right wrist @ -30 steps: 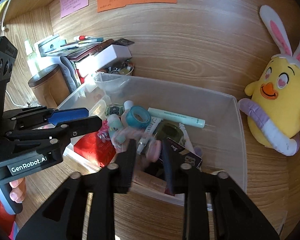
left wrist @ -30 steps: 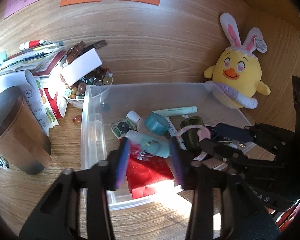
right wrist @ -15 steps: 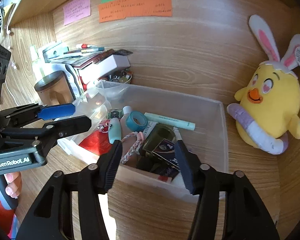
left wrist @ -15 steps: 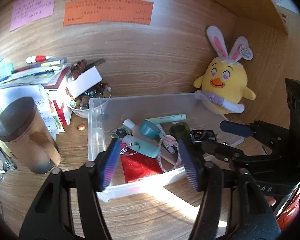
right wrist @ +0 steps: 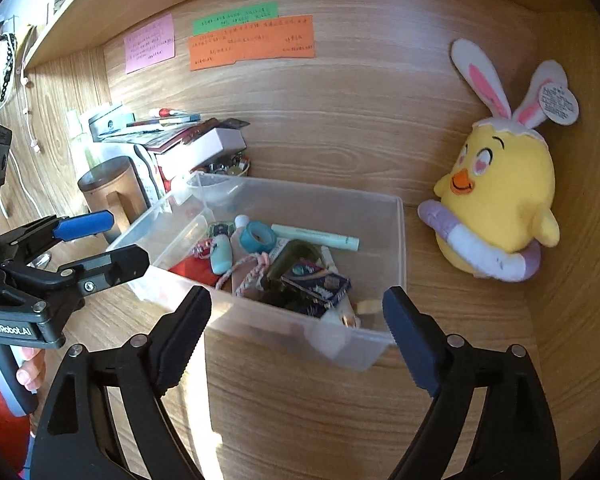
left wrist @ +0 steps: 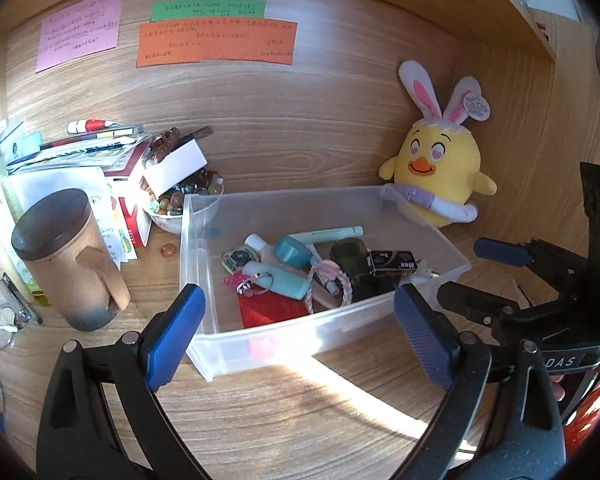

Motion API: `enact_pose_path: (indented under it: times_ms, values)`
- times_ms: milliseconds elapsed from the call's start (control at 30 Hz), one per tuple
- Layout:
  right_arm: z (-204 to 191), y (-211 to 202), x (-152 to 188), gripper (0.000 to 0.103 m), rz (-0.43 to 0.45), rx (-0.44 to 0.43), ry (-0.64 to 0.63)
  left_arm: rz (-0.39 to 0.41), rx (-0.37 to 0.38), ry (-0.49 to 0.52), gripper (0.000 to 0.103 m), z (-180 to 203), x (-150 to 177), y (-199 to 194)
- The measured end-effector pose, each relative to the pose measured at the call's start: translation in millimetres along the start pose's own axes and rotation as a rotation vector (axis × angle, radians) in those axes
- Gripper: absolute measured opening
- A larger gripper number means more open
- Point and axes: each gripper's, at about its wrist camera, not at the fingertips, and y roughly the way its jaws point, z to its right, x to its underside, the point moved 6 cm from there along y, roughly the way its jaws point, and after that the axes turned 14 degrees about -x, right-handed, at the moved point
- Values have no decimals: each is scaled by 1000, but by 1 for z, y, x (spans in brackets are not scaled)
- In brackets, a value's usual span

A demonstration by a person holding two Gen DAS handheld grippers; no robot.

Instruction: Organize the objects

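A clear plastic bin stands on the wooden desk. It holds a teal tape roll, a mint tube, a red packet, a black box, a teal bottle and a braided cord. My left gripper hovers in front of the bin's near wall, its jaws opening wide with nothing between the pads. My right gripper hangs before the bin's near right corner, jaws likewise opening and empty. Each gripper also shows at the edge of the other's view.
A yellow plush chick with rabbit ears leans in the back right corner. Left of the bin stand a lidded wooden mug, a bowl of beads and a pile of books and pens. Paper notes hang on the back wall.
Both grippers have drawn back and a little up from over the bin. Their jaws have spread from narrow to wide. The bin and its contents stayed put.
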Motion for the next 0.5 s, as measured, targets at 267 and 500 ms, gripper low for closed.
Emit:
enact_pose_path:
  times_ms: [267,500]
  values:
    - [2,-7,9,86,6,-16,19,1,-4,14,97,5,8,-5]
    - [3,-10,11,87,10,-24,30,-1,-2,19,97,8,9,-6]
